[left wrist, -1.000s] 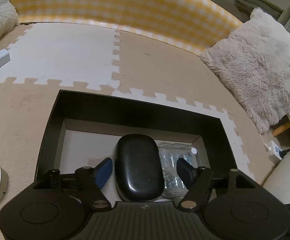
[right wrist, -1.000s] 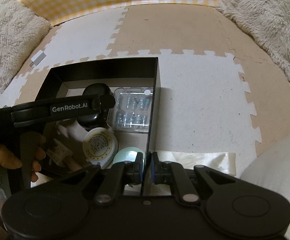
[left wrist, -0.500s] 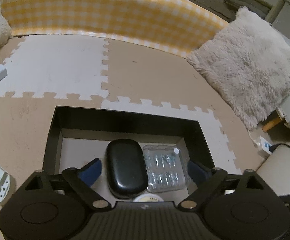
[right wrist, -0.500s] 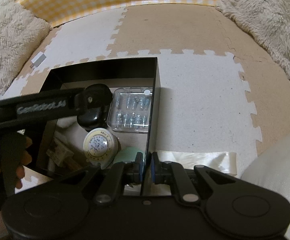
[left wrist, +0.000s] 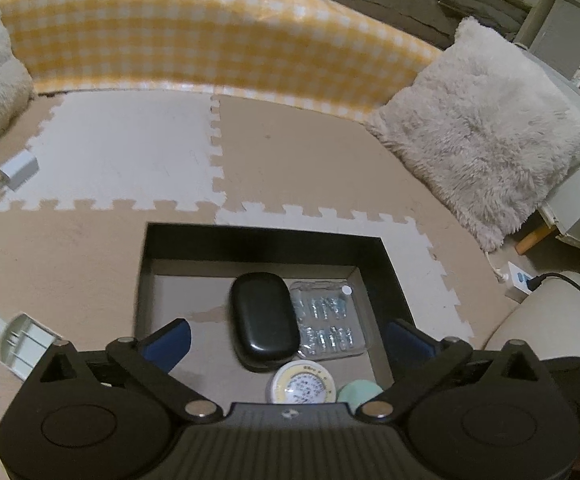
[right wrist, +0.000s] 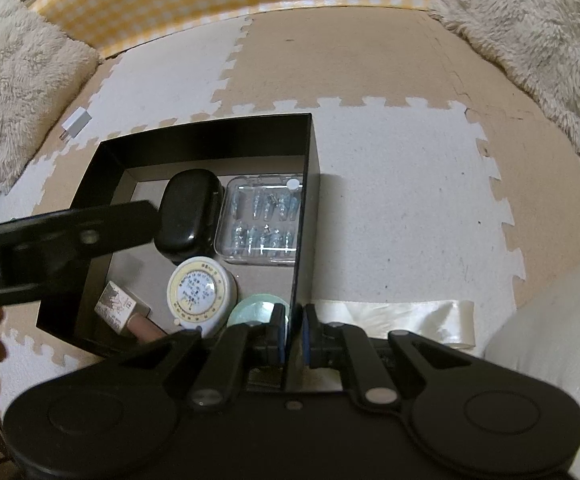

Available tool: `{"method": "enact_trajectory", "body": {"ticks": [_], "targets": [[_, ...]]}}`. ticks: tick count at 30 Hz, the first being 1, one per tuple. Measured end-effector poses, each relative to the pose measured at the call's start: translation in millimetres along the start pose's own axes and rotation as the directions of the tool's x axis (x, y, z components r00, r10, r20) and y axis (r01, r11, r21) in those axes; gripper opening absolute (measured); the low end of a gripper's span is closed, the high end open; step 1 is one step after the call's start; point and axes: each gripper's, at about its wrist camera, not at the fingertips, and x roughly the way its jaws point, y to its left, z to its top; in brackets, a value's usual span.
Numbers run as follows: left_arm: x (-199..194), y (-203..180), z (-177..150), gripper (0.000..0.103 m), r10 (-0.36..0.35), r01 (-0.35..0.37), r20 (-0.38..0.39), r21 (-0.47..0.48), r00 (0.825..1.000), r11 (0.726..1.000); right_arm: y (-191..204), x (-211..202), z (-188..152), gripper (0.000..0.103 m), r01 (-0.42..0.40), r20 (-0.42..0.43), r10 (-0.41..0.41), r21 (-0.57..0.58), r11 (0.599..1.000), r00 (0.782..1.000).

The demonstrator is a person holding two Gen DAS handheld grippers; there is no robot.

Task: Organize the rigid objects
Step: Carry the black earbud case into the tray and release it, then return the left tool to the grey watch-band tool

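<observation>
Two grippers work over a black box (right wrist: 310, 200) that sits on a floor of interlocking beige and white foam mats (left wrist: 298, 160). Left gripper (left wrist: 285, 332) hangs above the box with its blue-padded jaws opening wide, and nothing is pinched between them; the black oval case (left wrist: 263, 316) lies below on the box floor, apart from both pads. Just beside the case, on its right in the left wrist view, lies a clear plastic case (left wrist: 328, 322) of small parts, the two touching or nearly so. Nearer the camera sit a round yellow-rimmed tin (right wrist: 201, 290) and a pale green round lid (right wrist: 255, 310), and a small printed carton (right wrist: 115, 306) lies in the near left corner. Right gripper (right wrist: 293, 334) has its fingers closed on the thin right-hand wall of the box, near its front corner. Outside the box, a white charger plug (left wrist: 17, 168) rests on a white mat, and fluffy cushions (left wrist: 478, 140) line the yellow checked border (left wrist: 209, 40).
</observation>
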Motion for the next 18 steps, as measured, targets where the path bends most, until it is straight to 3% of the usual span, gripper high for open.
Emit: {"method": "enact_trajectory", "body": {"ticks": [10, 18], "targets": [[-49.2, 21.4, -0.8, 0.103, 0.015, -0.015, 0.069, 0.000, 0.998, 1.000, 1.0, 0.0, -0.9, 0.009, 0.005, 0.004, -0.004, -0.008, 1.000, 1.000], [-81.2, 47.2, -7.1, 0.103, 0.071, -0.077, 0.128, 0.042, 0.989, 0.996, 0.6, 0.0, -1.3, 0.009, 0.003, 0.008, -0.003, -0.011, 1.000, 1.000]]}}
